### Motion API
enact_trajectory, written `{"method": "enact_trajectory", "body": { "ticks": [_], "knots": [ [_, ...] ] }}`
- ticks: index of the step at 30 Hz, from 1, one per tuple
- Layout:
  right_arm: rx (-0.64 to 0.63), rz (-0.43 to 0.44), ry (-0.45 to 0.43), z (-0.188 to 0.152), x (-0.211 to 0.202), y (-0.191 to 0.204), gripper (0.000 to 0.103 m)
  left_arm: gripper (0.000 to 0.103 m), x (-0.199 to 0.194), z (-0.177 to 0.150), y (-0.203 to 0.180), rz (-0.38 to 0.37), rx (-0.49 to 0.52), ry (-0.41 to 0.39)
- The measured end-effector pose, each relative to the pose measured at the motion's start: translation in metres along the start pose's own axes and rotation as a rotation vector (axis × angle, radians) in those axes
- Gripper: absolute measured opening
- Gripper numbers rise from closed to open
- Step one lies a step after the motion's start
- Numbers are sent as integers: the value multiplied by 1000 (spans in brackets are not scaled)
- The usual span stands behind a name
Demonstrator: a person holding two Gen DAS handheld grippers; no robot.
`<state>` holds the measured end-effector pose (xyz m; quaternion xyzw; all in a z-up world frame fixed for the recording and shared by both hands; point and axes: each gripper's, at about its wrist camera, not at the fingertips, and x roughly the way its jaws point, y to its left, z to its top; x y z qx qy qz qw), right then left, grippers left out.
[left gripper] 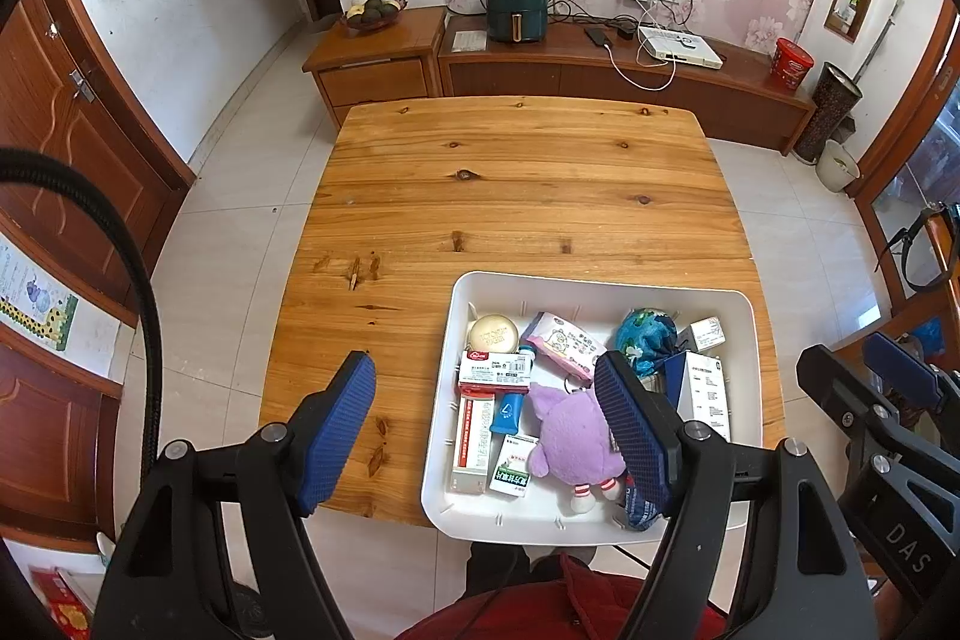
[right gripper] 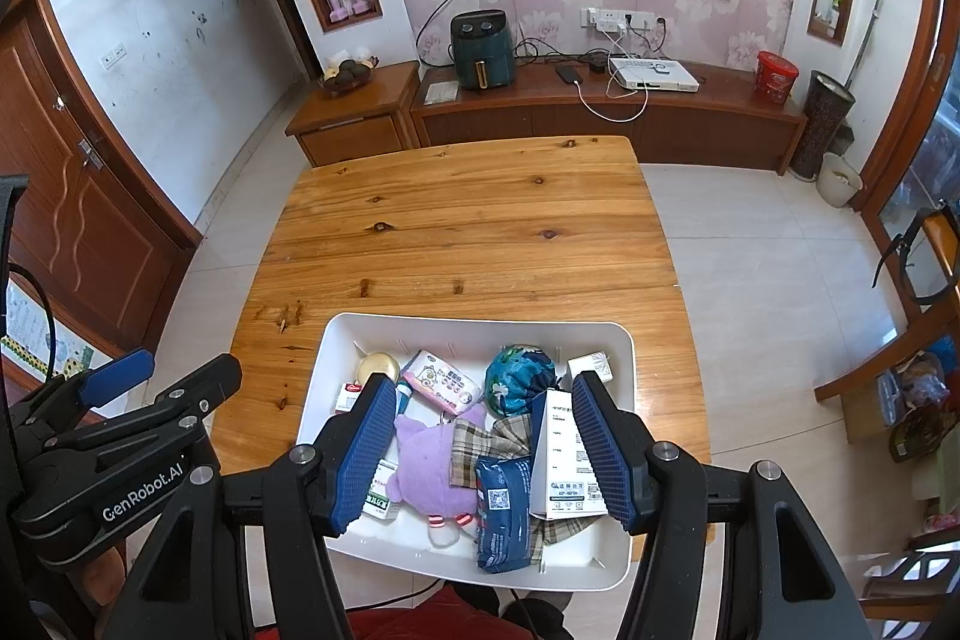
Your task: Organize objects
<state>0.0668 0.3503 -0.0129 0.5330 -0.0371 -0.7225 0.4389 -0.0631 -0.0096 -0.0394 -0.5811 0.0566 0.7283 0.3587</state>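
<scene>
Spreading across both views, a knotty orange-brown pine table (right gripper: 468,232), most of its planks lying bare. Sitting at its near edge, a white rectangular plastic tray (right gripper: 624,340), slightly overhanging toward the person. Lying jumbled inside: a purple plush toy with striped feet (right gripper: 432,466) at the near middle; a tall white carton with small print (right gripper: 561,460) leaning just right of it; a dark blue printed pouch (right gripper: 501,514) over a plaid cloth (right gripper: 480,439); a blue-green patterned ball (right gripper: 519,376) near the far wall; a pink-and-white tissue packet (right gripper: 443,381); a red-and-white medicine box (left gripper: 495,370) on the left side; a round cream-coloured tin (left gripper: 493,334) in the far left corner. Hovering above the tray, the right gripper (right gripper: 486,451), blue pads spread wide, clasping nothing. Hanging over the tray's left rim, the left gripper (left gripper: 489,430), likewise spread apart, gripping nothing.
</scene>
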Motion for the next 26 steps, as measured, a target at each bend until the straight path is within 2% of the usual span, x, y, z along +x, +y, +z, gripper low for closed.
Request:
{"method": "enact_trajectory", "body": {
  "ticks": [26],
  "knots": [
    [-1,2,7,-4,7,7,62,79,7,0,2,5,-5,16]
  ]
}}
